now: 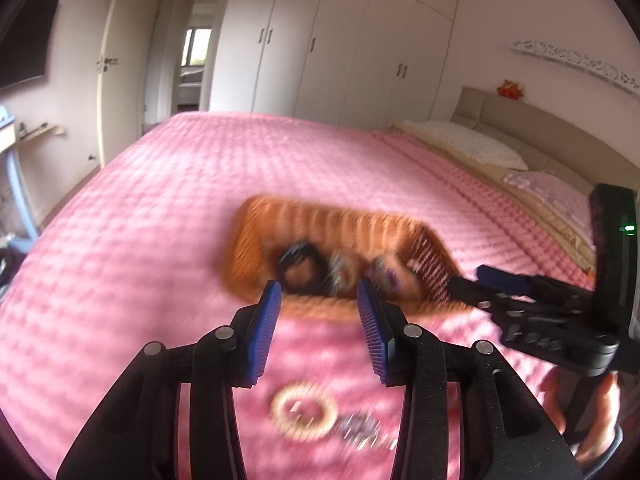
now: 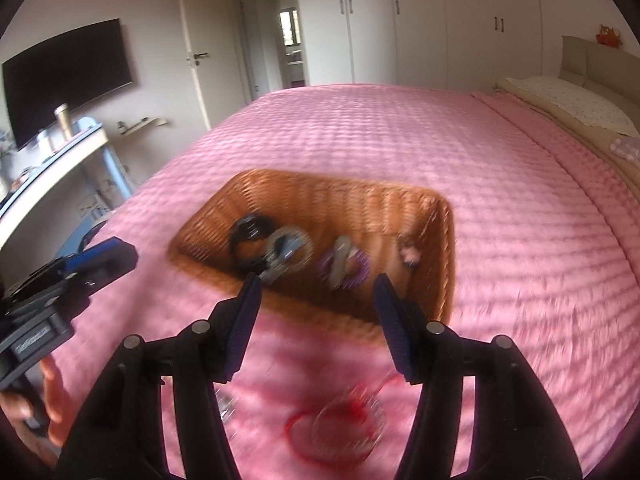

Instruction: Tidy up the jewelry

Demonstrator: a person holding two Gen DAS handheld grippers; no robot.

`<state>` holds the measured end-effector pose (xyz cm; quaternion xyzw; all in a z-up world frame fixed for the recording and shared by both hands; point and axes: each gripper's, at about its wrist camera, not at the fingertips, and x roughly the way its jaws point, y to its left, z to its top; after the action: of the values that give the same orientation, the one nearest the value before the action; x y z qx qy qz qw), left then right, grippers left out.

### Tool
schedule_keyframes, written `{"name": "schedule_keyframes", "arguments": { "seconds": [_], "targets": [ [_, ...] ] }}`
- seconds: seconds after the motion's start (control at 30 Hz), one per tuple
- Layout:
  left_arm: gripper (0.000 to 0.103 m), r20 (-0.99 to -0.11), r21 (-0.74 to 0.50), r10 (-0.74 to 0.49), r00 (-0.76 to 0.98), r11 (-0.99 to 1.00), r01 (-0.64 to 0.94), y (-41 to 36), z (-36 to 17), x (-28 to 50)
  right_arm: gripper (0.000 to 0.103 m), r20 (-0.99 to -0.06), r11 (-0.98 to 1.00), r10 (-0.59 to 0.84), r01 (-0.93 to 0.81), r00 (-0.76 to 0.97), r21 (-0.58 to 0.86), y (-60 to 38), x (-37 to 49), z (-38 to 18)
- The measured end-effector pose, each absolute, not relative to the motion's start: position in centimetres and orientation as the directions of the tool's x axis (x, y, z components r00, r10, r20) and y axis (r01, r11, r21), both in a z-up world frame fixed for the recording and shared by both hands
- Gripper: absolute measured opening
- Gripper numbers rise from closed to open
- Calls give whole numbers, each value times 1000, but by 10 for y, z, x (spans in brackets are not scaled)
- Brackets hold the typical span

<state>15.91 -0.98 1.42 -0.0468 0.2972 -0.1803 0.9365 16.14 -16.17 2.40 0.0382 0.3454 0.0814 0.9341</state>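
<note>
A: Where does the jewelry sit?

B: Most of it lies in the wicker basket [image 2: 320,200], which rests on the pink quilted bedspread [image 2: 400,128]; inside, from the right wrist view, there is a black bracelet [image 2: 248,236] at the left end, a silvery-blue piece [image 2: 286,248] touching it, a purple piece [image 2: 346,266] near the middle, and a small pinkish item [image 2: 410,254] against the right wall; all are blurred, so finer detail cannot be told.

A: And outside the basket?

B: On the bedspread in front of it; the left wrist view shows a cream beaded bracelet [image 1: 304,412] with a small silvery piece [image 1: 360,428] just beside it; the right wrist view shows a red looped piece [image 2: 316,432] overlapping a clear or silvery ring [image 2: 348,412].

A: How do the claws stand?

B: The left gripper [image 1: 318,292] hovers above the near rim of the basket, its blue pads apart, nothing between them; the right gripper [image 2: 316,288] likewise has its fingers spread and empty, over the basket's near side.

A: Is each seen from the other camera?

B: Yes; the right one enters at the right edge of the left view, held by a hand [image 1: 596,416]; the left one shows at the left edge of the right view, also with a hand [image 2: 56,400] beneath it.
</note>
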Motion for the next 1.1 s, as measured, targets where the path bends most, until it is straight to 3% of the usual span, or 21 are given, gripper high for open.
{"name": "schedule_keyframes", "arguments": {
  "seconds": [0.43, 0.53, 0.67, 0.8, 0.93, 0.97, 1.0, 1.07, 1.1],
  "targets": [
    [37, -689, -211, -317, 652, 948, 237, 17, -56, 161, 54, -703, 963, 267, -197, 659, 181, -123, 112, -51],
    [37, -706, -221, -318, 632, 948, 230, 19, -68, 165, 48, -702, 950, 310, -226, 641, 214, -124, 110, -53],
    [36, -720, -235, -324, 613, 946, 224, 21, -76, 168, 47, -722, 948, 292, -292, 628, 129, -101, 107, -56],
    [36, -721, -239, -334, 607, 942, 234, 19, -79, 169, 37, -738, 951, 247, -304, 628, 60, -87, 110, -64],
    [36, -721, -223, -318, 616, 948, 228, 14, -80, 168, 28, -758, 947, 261, -311, 597, 81, -88, 116, -69],
    [36, -722, -219, -316, 615, 948, 230, 13, -81, 168, 16, -769, 944, 265, -319, 582, 84, -87, 118, -71],
    [36, -726, -205, -308, 615, 950, 234, 10, -82, 168, 11, -775, 943, 263, -324, 575, 79, -86, 119, -73],
    [35, -728, -185, -298, 618, 953, 241, 6, -82, 167, 11, -766, 946, 245, -319, 594, 56, -83, 115, -70],
    [28, -729, -182, -300, 616, 952, 248, 5, -82, 167, 11, -760, 947, 242, -316, 603, 51, -84, 113, -69]
  ]
}}
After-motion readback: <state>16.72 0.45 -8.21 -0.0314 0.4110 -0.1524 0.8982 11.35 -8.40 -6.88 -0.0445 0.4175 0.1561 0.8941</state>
